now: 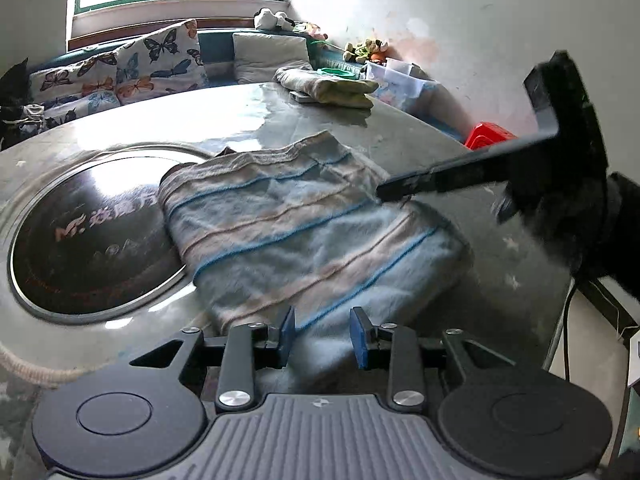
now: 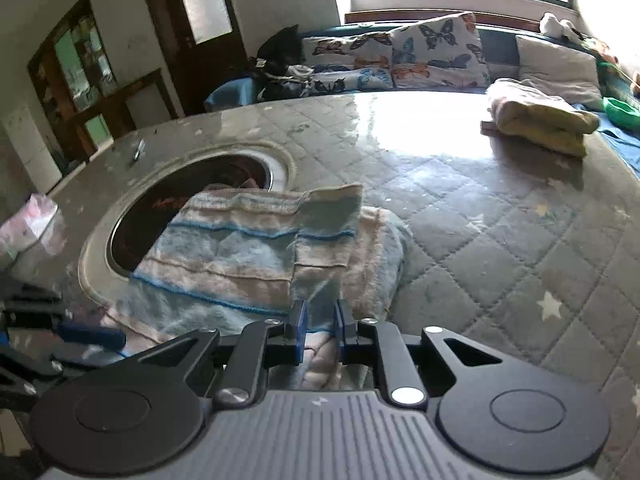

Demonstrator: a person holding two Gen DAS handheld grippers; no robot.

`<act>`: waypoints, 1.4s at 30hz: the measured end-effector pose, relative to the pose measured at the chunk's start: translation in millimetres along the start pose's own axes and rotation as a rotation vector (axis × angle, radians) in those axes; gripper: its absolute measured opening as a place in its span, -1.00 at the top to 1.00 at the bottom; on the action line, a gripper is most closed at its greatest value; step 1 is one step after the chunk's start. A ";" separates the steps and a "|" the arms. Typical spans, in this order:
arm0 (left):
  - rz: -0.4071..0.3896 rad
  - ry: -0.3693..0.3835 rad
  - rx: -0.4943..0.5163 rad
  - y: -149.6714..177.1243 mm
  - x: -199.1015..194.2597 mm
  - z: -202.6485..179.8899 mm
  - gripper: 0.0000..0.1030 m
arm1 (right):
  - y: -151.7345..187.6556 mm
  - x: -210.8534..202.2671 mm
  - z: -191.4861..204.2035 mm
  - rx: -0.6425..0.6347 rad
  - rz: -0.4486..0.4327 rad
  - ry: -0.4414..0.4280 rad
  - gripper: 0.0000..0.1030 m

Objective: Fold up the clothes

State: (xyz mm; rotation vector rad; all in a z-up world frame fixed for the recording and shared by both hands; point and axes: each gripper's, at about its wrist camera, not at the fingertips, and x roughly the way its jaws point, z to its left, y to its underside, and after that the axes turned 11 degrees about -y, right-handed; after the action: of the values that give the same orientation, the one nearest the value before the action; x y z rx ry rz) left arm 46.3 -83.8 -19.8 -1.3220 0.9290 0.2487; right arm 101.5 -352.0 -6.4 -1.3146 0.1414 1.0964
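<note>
Blue-padded grippers over a striped towel on a quilted table

Left gripper (image 1: pixel 322 336) hovers at the near edge of the folded striped towel (image 1: pixel 304 232), its jaws parted and not pressing the cloth. Right gripper (image 2: pixel 320 330) has its jaws drawn close, a fold of the towel's edge between the pads. The towel lies half over a round dark inset (image 1: pixel 92 236) in the table (image 2: pixel 480 216). Far back on the table rests a folded yellow cloth pile (image 2: pixel 540 118).

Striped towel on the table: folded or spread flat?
Folded. The striped towel lies doubled in layers, with a rounded fold edge on one side and a flap turned over on top.
</note>
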 end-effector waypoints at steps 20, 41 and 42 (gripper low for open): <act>0.004 -0.002 -0.007 12.8 -8.0 7.1 0.35 | 40.1 -29.0 67.6 -0.205 0.068 -0.020 0.63; -0.075 -0.085 -0.046 -65.9 32.7 33.3 0.32 | -51.7 34.4 13.5 -0.089 -0.007 -0.013 0.61; -0.075 -0.088 -0.044 -71.4 39.1 35.3 0.33 | -53.8 38.4 11.9 -0.089 -0.011 -0.005 0.61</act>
State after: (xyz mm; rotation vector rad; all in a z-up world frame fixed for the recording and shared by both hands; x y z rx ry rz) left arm 132.1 -85.2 2.6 -1.3725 0.8022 0.2682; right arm 153.8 -313.3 10.3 -1.3906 0.0817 1.1070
